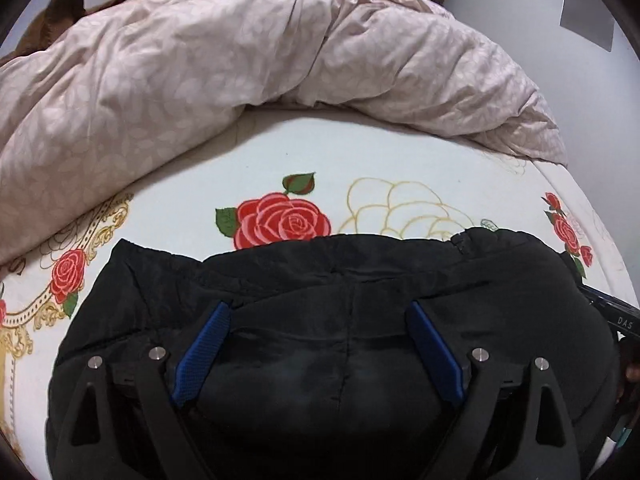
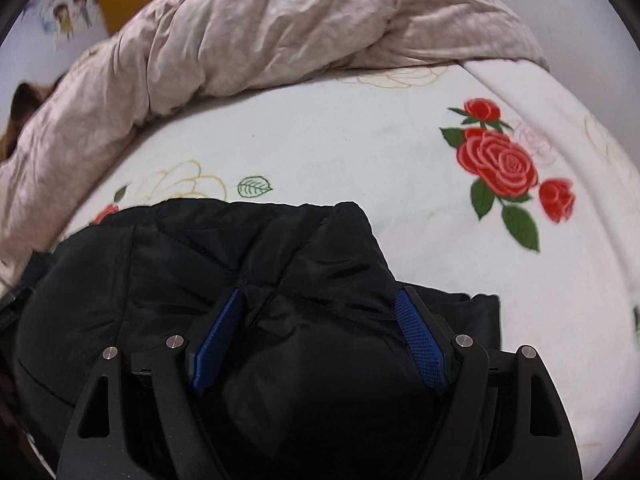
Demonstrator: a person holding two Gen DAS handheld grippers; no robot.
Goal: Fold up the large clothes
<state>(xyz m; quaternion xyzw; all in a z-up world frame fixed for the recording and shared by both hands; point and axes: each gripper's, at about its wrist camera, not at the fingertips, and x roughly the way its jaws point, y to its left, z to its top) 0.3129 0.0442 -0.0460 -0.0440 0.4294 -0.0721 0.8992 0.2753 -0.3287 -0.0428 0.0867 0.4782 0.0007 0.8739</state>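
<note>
**Both claws wide over a black padded jacket on the rose bedsheet**

Here's the black padded jacket (image 1: 320, 320), bunched into a folded heap on the white rose-print bedsheet (image 1: 280, 152), near the front edge of the bed. The left gripper (image 1: 320, 312) hangs right over it, blue pads (image 1: 204, 356) spread wide, with fabric between them but nothing pinched. Over to the right gripper (image 2: 320, 300): same picture, jaws wide apart, a puffy ridge of jacket (image 2: 248, 264) bulging up between its pads (image 2: 420, 344), no grip. Whether either one touches the cloth, I can't tell. Behind it all, a crumpled beige duvet (image 1: 200, 60) is heaped across the back of the bed.
</note>
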